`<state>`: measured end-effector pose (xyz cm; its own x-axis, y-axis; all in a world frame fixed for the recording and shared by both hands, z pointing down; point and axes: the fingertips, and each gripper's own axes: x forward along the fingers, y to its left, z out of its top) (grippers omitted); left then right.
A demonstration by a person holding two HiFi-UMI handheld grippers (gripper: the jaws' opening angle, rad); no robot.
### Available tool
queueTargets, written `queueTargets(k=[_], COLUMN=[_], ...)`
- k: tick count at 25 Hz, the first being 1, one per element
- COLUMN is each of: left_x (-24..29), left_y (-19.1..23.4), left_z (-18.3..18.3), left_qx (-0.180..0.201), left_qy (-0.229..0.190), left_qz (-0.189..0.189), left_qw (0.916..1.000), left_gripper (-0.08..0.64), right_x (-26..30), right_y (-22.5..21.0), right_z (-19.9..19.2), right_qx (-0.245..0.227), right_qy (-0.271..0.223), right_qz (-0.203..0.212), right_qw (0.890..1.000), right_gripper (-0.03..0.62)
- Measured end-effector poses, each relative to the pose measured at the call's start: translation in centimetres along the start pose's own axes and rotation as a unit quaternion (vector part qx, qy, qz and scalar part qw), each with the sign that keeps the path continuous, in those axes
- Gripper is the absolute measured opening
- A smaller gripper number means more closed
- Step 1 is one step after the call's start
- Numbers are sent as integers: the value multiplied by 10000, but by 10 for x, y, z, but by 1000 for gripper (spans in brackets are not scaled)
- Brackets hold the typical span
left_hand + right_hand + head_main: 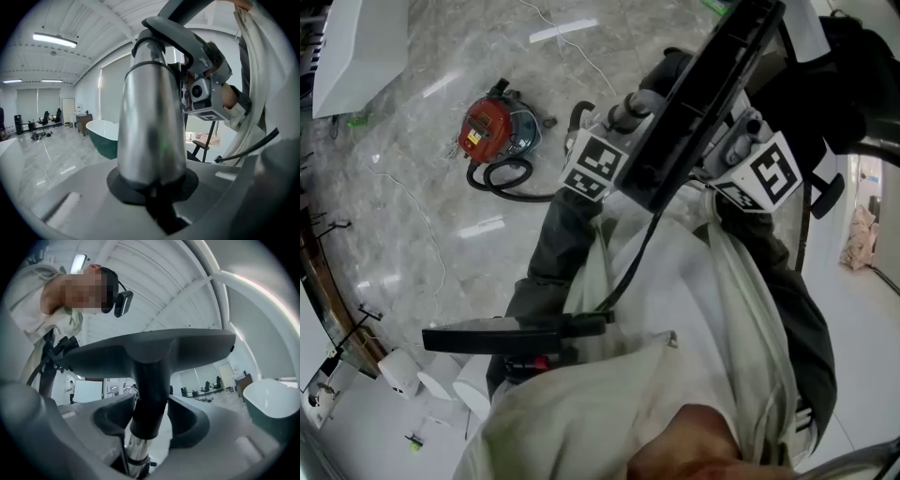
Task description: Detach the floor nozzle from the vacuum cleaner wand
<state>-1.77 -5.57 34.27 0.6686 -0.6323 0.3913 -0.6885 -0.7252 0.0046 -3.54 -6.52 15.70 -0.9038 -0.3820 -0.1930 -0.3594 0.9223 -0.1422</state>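
The black floor nozzle (712, 84) is held up in front of the person's chest. In the right gripper view it shows as a wide T-shaped head (150, 348) whose black neck drops onto the chrome wand (138, 453). My right gripper (145, 425) stands around that neck, with a slit of light showing between the neck and the right jaw. My left gripper (152, 192) is shut on the chrome wand (150, 122), which rises straight out of its jaws. In the head view both marker cubes sit beside the nozzle, the left gripper (614, 141) and the right gripper (741, 155).
A red canister vacuum (492, 131) with a coiled black hose (502, 178) lies on the marble floor below. A black bar with a cable (502, 336) hangs at the person's waist. A green-sided bathtub (103, 136) and office chairs stand further off in the room.
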Motion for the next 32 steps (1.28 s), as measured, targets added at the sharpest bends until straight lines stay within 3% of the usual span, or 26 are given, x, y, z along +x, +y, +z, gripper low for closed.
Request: queueTargets(k=[2,4,7,10,12,14,17,19,21,23,28,30,32], left_x=[0,1,-1,-9,-13,-14,-10,-6,-1,0,-8,-9,-8], left_y=[-5,-13,-32,-54,-62,-53,-29,-25,-28,-33,-39,-41,-45], left_z=[-2,-1,7,15,15,14,5,-2,-7,-8,5,5,2], left_qx=[-20,-21,77,312,386,333,215,158,76,21,164,166,121], left_qy=[25,21,-21,-35,-20,-6,87,189,268,285,151,166,164], left_qz=[44,-92,-690,-1483,-1850,-1747,-1042,-682,-519,-564,-1000,-1151,-1279], left_qw=[10000,10000,9976,9884,9820,9841,9943,9974,9983,9980,9947,9931,9916], left_gripper=[49,49,49,51,51,51,48,48,48,49,51,52,52], right_x=[0,-4,-14,-27,-30,-20,0,0,-6,-8,-5,-6,-8], right_y=[-2,-1,5,25,34,32,17,4,-5,-7,9,13,13], right_z=[0,3,14,27,30,27,13,4,0,-1,10,10,8], right_qx=[171,559,1028,923,766,682,753,988,1164,1229,1049,1017,1006], right_qy=[145,104,-257,-562,-520,-332,98,199,178,223,375,543,662], right_qz=[-61,244,1127,2349,2813,2551,1032,-44,-580,-506,848,1222,1328], right_qw=[9997,9981,9880,9660,9551,9639,9918,9949,9913,9909,9902,9858,9838], right_gripper=[210,201,180,173,172,169,167,163,160,160,163,164,166])
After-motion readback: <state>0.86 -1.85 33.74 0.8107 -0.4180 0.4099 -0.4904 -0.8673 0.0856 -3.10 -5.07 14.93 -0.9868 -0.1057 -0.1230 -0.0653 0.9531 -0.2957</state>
